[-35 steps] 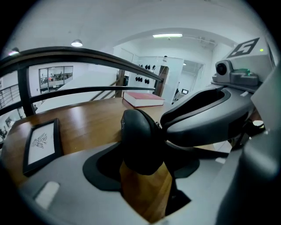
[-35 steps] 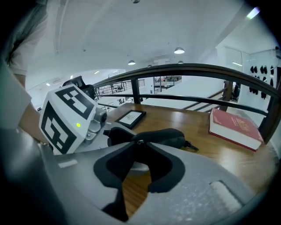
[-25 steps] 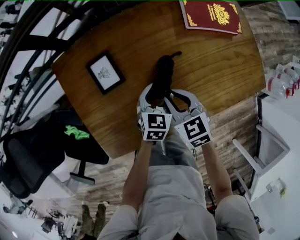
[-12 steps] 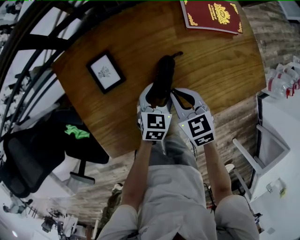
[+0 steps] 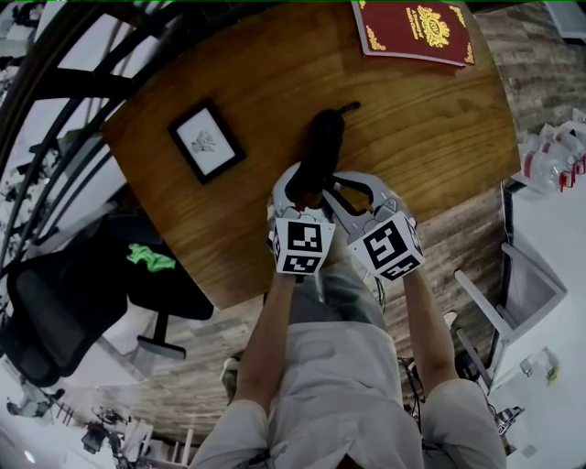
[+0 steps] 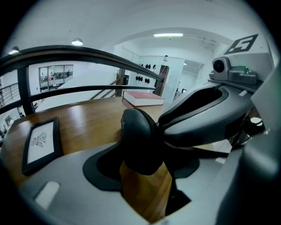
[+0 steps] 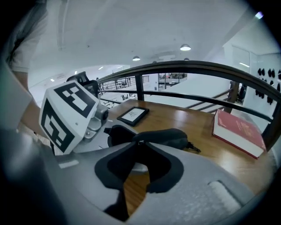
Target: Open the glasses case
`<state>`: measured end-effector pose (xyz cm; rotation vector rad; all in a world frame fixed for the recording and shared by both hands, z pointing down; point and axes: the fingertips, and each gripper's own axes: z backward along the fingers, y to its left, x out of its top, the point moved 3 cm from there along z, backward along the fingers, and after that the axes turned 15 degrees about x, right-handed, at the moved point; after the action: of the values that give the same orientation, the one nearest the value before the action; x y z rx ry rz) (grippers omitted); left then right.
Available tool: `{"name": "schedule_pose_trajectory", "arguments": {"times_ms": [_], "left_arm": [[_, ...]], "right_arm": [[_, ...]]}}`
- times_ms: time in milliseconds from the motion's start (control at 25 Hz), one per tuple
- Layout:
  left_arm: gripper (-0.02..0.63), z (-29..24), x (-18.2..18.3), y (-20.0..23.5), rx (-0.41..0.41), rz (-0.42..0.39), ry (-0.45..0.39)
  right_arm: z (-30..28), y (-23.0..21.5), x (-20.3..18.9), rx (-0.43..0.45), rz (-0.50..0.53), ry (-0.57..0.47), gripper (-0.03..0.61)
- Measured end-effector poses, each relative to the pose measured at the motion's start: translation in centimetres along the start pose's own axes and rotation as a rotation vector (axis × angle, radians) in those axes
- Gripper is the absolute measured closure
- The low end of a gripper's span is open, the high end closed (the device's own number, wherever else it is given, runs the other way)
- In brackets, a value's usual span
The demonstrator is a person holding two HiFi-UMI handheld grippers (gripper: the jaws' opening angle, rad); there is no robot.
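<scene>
Glasses case (image 5: pixel 322 147) is lying near-to-far; left gripper (image 6: pixel 141 147) is clamping its near end; right gripper (image 7: pixel 138 154), jaws just opening a little and empty, is sitting at its right side.

Bright ceiling lights (image 7: pixel 185 47), fisheye-bent edges, blurred foreground.

Overhead view: a black glasses case (image 5: pixel 322 137) lies mid-table (image 5: pixel 430 128), its near end between the left gripper's (image 5: pixel 300 185) jaws. The right gripper (image 5: pixel 341 188), jaws just opening and empty, sits at the case's 5 o'clock. A picture frame (image 5: pixel 206 140) is at 9 o'clock and a red book (image 5: pixel 412 27) at 1.
</scene>
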<state>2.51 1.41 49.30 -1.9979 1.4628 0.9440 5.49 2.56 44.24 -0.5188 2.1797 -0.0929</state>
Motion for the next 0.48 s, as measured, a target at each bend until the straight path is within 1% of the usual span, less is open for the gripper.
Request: {"name": "schedule_pose_trajectory", "arguments": {"times_ms": [40, 160, 280, 320, 360, 480], "left_arm": [[0.308, -0.02, 0.01, 0.03, -0.001, 0.0, -0.001], [0.308, 0.01, 0.08, 0.05, -0.002, -0.005, -0.004], [0.308, 0.07, 0.13, 0.0, -0.01, -0.006, -0.011], [0.308, 0.08, 0.15, -0.02, -0.015, -0.004, -0.016], [0.31, 0.07, 0.16, -0.06, -0.022, -0.001, -0.022], [0.31, 0.12, 0.17, -0.15, -0.04, 0.002, -0.032]], "right_arm": [[-0.02, 0.0, -0.03, -0.001, 0.003, 0.006, 0.546], [0.04, 0.02, -0.04, -0.003, 0.009, 0.022, 0.549], [0.34, -0.03, 0.0, -0.02, 0.036, 0.058, 0.552], [0.44, -0.06, 0.07, -0.027, 0.042, 0.063, 0.554], [0.53, -0.09, 0.14, -0.031, 0.045, 0.065, 0.574], [0.63, -0.12, 0.21, -0.027, 0.048, 0.069, 0.574]]}}
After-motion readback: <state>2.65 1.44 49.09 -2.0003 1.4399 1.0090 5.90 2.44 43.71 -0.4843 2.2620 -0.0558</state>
